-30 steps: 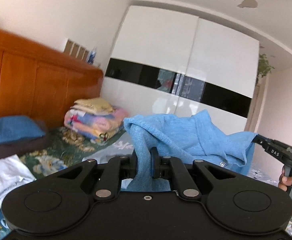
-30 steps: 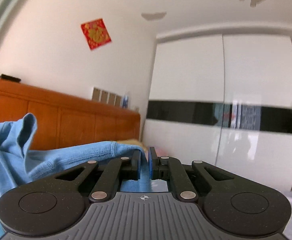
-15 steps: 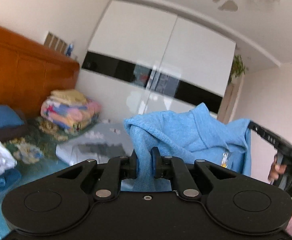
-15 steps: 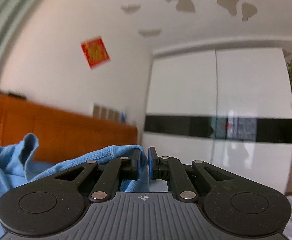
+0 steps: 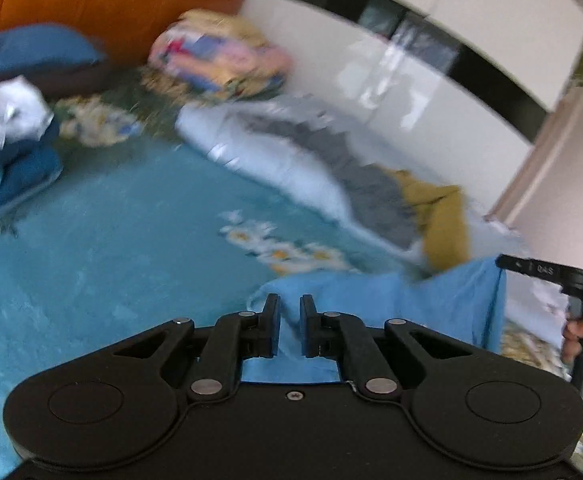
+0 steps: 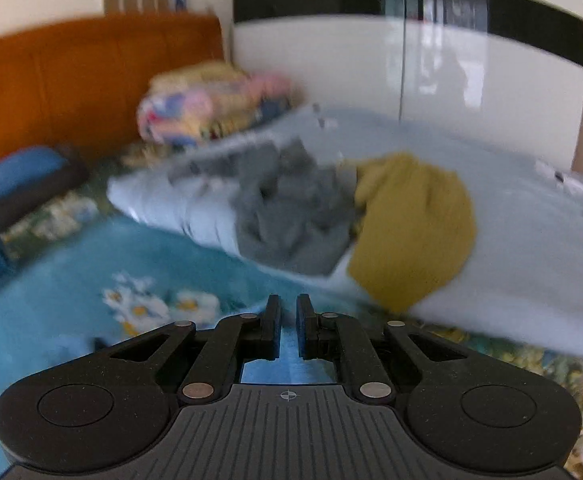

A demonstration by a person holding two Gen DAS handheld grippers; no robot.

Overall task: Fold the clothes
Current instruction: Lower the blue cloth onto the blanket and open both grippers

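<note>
A: The blue garment (image 5: 391,300) is low over the teal bedspread (image 5: 111,240), and the left gripper (image 5: 289,320) has its jaws pinched on a fold of it; blue cloth fills the narrow slot between the fingers.

B: In the right wrist view only a strip of that garment (image 6: 289,344) shows, right in the slot of the right gripper (image 6: 289,320). Jaws nearly together, clamped on the cloth.

A: The left view gives more. The garment stretches off to the side, and its far edge hangs from the other gripper (image 5: 531,268), which pokes in at the picture's edge with a hand (image 5: 573,332) behind it. The right view shows none of that span.

B: Beyond the garment, the right view is clearer on the pile: a mustard yellow piece (image 6: 415,232) lying against a grey piece (image 6: 291,216), both on a pale quilt (image 6: 511,240).

A: Same pile in the left view, past the garment, but smeared with blur. Only my side shows the white and blue stack of folded clothes (image 5: 7,148) across the bedspread from the garment.

B: Farther past the garment, both views catch the patterned folded blanket (image 6: 211,100) against the orange headboard (image 6: 71,80), and the white wardrobe (image 6: 451,60) beside it.
</note>
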